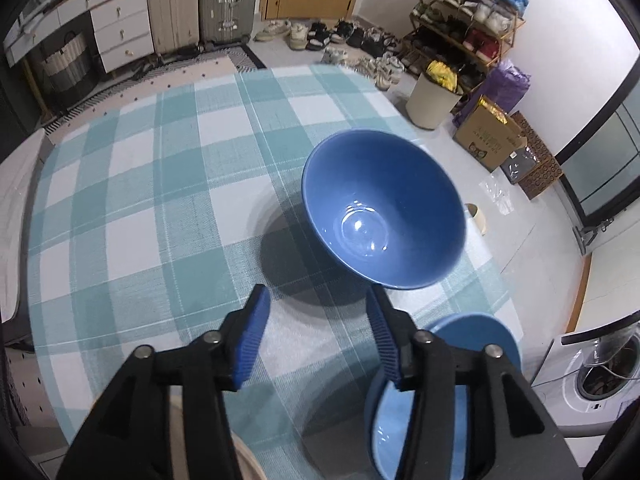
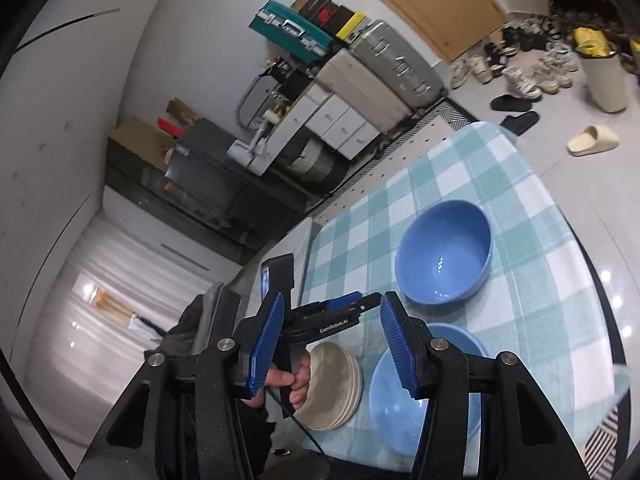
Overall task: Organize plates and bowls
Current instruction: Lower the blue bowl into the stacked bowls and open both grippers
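Note:
A deep blue bowl (image 1: pixel 384 208) stands upright on the checked tablecloth (image 1: pixel 160 184), just ahead of my left gripper (image 1: pixel 316 312), which is open and empty. A second blue dish (image 1: pixel 476 344) sits near and partly hidden under the left gripper's right finger. In the right wrist view the deep bowl (image 2: pixel 444 252) is ahead, the second blue dish (image 2: pixel 460 388) lies below the right finger, and a stack of beige plates (image 2: pixel 332 384) lies left of it. My right gripper (image 2: pixel 332 316) is open and empty, high above the table. The left gripper (image 2: pixel 340 312) shows between its fingers.
The table edge runs close to the right of both blue dishes (image 1: pixel 504 280). On the floor beyond are a white bin (image 1: pixel 432 100), a cardboard box (image 1: pixel 488 140), shoes and a shoe rack (image 1: pixel 464 20). Suitcases (image 1: pixel 200 0) and drawers stand at the back.

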Demonstrator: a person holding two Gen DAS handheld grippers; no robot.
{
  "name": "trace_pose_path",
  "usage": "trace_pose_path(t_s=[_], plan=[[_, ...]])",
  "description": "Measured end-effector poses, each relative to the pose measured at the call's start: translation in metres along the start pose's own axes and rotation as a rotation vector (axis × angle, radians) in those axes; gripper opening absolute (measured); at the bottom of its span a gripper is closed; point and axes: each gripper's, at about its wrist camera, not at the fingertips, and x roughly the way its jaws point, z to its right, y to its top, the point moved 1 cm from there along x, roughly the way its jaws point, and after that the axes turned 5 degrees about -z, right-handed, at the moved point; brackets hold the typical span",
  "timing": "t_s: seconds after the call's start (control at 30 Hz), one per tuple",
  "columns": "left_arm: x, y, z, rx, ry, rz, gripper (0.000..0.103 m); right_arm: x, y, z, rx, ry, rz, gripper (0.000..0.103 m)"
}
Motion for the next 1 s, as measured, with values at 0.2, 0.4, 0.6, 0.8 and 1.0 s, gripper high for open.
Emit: trace_pose_path(t_s=[0.2, 0.4, 0.6, 0.8, 1.0], plan=[[-0.011, 0.0, 0.0, -0.016, -0.011, 0.014, 0.055, -0.035, 0.0, -0.052, -0.107, -0.079, 0.039, 0.052], [-0.003, 0.018, -0.002, -0.036, 0.007, 0.057, 0.079, -0.057, 0.038, -0.056, -0.24, -0.321, 0.174, 0.085], [0.021, 0.04, -0.004, -0.055, -0.005, 0.027, 0.079, 0.018, 0.08, 0.032, -0.282, -0.513, -0.042, 0.096], [0.05, 0.056, 0.0, -0.037, 0.026, -0.021, 0.079, 0.104, 0.09, 0.114, -0.274, -0.524, -0.262, 0.096], [0.078, 0.065, 0.0, -0.027, 0.049, -0.067, 0.079, 0.166, 0.088, 0.156, -0.278, -0.522, -0.358, 0.096]])
